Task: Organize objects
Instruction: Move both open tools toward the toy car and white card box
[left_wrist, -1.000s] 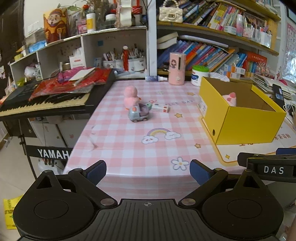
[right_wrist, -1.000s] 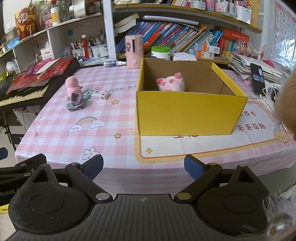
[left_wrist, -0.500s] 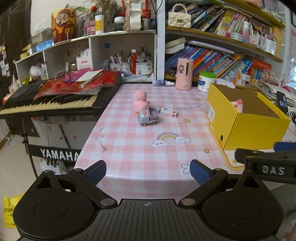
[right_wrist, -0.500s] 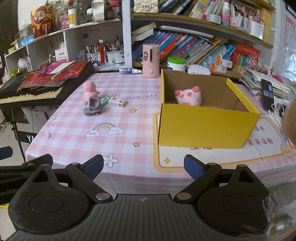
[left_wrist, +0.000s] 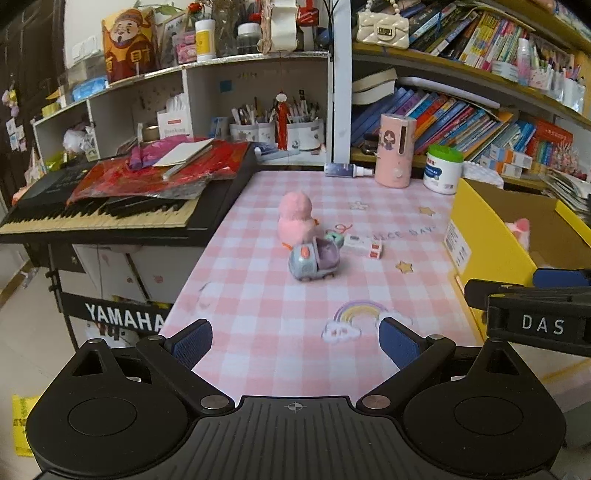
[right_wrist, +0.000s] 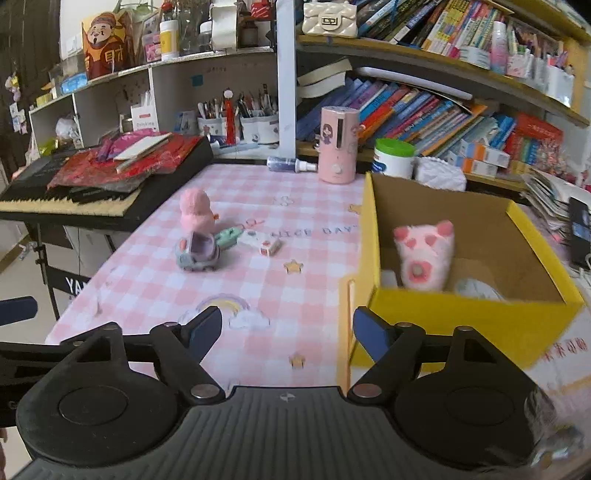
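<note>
At the far left a black electronic keyboard with red packets piled on it butts against the pink-and-white checked tabletop. Low over the near edge of that tabletop hangs the left claw, its blue-padded fingers spread wide with nothing between them. Further in sits a fluffy pink plush toy, and touching its front is a small grey-and-purple toy car; a little green toy lies just beside the car, then a small white-and-red carton lying flat. The right claw is likewise parted and empty, hovering near the front left corner of an open yellow cardboard box. Inside that box, towards its left wall, stands a white plush paw with pink pads. Behind the box are a pink cylindrical dispenser and a green-lidded white tub.
</note>
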